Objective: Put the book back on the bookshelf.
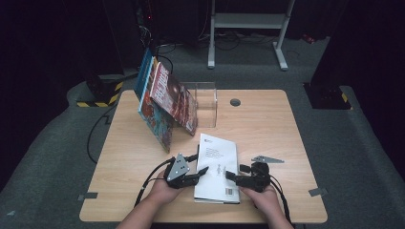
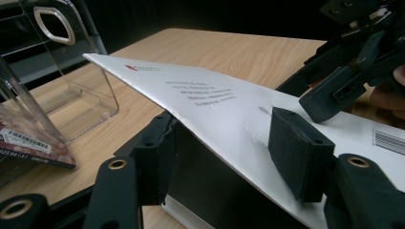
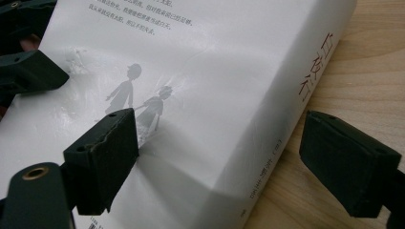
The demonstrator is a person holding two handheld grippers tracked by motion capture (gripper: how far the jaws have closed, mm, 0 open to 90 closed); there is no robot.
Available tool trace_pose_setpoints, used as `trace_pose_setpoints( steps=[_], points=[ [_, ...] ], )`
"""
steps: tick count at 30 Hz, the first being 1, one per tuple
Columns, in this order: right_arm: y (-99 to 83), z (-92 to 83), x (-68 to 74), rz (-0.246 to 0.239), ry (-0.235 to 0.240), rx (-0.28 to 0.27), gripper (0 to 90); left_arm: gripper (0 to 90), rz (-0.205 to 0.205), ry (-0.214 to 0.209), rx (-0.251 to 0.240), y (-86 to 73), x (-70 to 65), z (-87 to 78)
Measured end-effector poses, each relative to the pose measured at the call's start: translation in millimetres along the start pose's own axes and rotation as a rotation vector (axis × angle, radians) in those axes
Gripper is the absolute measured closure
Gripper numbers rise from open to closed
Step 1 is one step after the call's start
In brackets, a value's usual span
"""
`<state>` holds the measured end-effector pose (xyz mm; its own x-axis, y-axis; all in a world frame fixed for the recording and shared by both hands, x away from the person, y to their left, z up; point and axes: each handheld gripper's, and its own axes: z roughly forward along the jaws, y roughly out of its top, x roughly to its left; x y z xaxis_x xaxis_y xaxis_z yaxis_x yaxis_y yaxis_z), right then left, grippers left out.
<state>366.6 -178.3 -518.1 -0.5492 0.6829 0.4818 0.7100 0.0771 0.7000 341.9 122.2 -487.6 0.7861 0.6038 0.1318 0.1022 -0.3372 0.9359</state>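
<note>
We have the white book [image 1: 218, 167] lying at the desk's [image 1: 267, 119] near edge, its cover pinched up by our left tongs [image 1: 202, 171], while our right tongs [image 1: 231, 176] straddle its spine, released, lifting undone.

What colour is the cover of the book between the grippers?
White, with grey figures and small print; the book shows best in the right gripper view.
</note>
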Motion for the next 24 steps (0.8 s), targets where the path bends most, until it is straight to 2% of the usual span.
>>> trace_pose_setpoints(
  steps=[3, 6, 7, 10, 16, 17, 24],
  points=[
    [1.2, 1.4, -1.3, 0.020, 0.015, 0.007, 11.5, 43.8, 0.015, 0.004, -0.011, 0.4, -1.3, -0.9],
    [1.6, 2.2, -2.7, 0.017, 0.027, 0.005, 10.7, 43.8, 0.022, 0.007, -0.014, 1.0, -2.1, -1.5],
    [1.7, 3.3, -3.5, 0.038, 0.044, 0.007, 10.2, 43.8, 0.032, 0.009, -0.021, 1.5, -3.0, -2.4],
    [2.0, 5.8, -5.8, 0.046, 0.073, 0.003, 8.5, 43.8, 0.046, 0.011, -0.028, 1.9, -3.8, -3.5],
    [3.4, 10.3, -12.6, 0.096, 0.117, 0.019, 7.6, 43.9, 0.056, 0.015, -0.032, 1.6, -4.6, -4.2],
    [3.7, 11.0, -14.9, 0.110, 0.136, 0.020, 7.5, 43.9, 0.080, 0.022, -0.043, 2.5, -6.7, -6.0],
    [4.6, 9.7, -15.9, 0.119, 0.165, 0.018, 7.5, 43.9, 0.113, 0.028, -0.065, 3.2, -9.9, -8.7]
  ],
)
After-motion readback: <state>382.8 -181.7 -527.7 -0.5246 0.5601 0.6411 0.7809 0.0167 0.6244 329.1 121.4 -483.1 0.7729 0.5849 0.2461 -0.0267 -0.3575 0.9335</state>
